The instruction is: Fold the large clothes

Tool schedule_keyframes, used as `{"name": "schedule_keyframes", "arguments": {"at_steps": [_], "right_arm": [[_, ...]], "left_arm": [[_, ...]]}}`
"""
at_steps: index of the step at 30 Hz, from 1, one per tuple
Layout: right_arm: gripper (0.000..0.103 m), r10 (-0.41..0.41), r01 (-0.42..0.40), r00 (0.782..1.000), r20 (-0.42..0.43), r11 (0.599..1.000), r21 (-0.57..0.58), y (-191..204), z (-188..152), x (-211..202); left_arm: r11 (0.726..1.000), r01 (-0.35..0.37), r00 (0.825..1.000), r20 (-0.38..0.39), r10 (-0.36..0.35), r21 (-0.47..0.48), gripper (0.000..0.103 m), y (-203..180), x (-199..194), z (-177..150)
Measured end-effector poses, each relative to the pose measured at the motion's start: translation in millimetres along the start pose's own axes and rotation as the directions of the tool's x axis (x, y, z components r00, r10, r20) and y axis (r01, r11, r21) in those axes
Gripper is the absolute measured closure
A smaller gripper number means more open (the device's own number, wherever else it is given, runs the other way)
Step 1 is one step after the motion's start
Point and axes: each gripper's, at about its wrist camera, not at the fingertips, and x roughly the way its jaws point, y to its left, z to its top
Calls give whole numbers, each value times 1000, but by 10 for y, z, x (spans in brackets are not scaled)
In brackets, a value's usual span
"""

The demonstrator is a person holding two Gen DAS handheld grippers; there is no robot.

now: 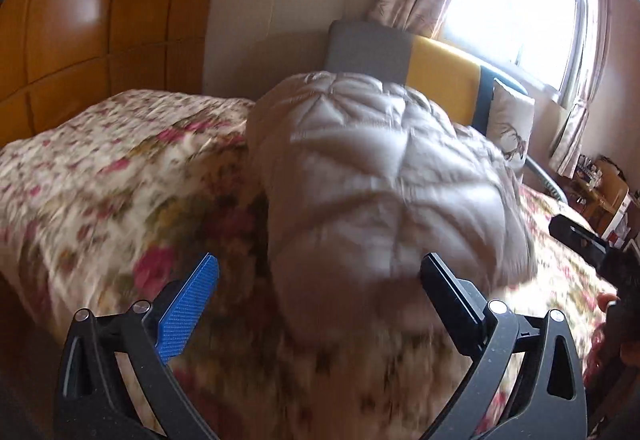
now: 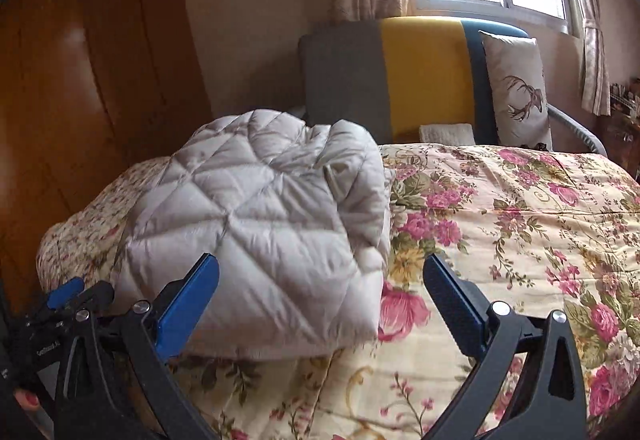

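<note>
A pale quilted jacket [image 2: 260, 224] lies folded into a thick bundle on the bed [image 2: 520, 207], on its flowered cover, toward the side nearest the wooden wardrobe [image 2: 80, 79]. The left gripper [image 1: 319, 282] hangs just in front of the bundle, its jaws spread wide and holding nothing. The right gripper [image 2: 321, 282] sits at the bundle's near corner, jaws likewise wide open and empty. A deer pillow [image 2: 516, 87] leans against the headboard [image 2: 420, 75].
</note>
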Motion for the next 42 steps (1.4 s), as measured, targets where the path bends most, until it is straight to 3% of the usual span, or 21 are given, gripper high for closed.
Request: {"name": "schedule_keyframes", "arguments": {"at_steps": [5, 9, 11, 14, 19, 21, 31, 42], "right_arm": [[2, -47, 45, 996, -77, 999, -29, 80, -331, -141], [2, -59, 57, 995, -74, 998, -34, 154, -494, -290], [2, -62, 59, 996, -71, 998, -38, 218, -536, -380], [2, -46, 43, 997, -54, 998, -43, 293, -559, -521], [2, -45, 42, 998, -35, 997, -68, 379, -538, -686], [2, -51, 48, 998, -30, 995, -90, 403, -550, -710], [2, -56, 53, 997, -51, 997, -55, 317, -576, -703], [2, -52, 48, 997, -63, 997, -52, 324, -596, -674]], "left_arm": [[1000, -23, 999, -40, 22, -9, 3, -6, -154, -237], [1000, 16, 999, -41, -17, -24, 3, -22, -308, -316], [1000, -1, 999, -48, 0, -14, 3, -47, -378, -364], [998, -60, 997, -55, 60, 9, 3, -113, -473, -421], [999, -33, 999, 22, 32, 11, 3, -147, -703, -460], [998, -63, 997, 41, 63, 16, 3, -162, -749, -453], [994, -110, 992, 58, 108, 28, 3, -194, -810, -457], [994, -105, 993, 50, 103, 36, 3, -195, -790, -474]]}}
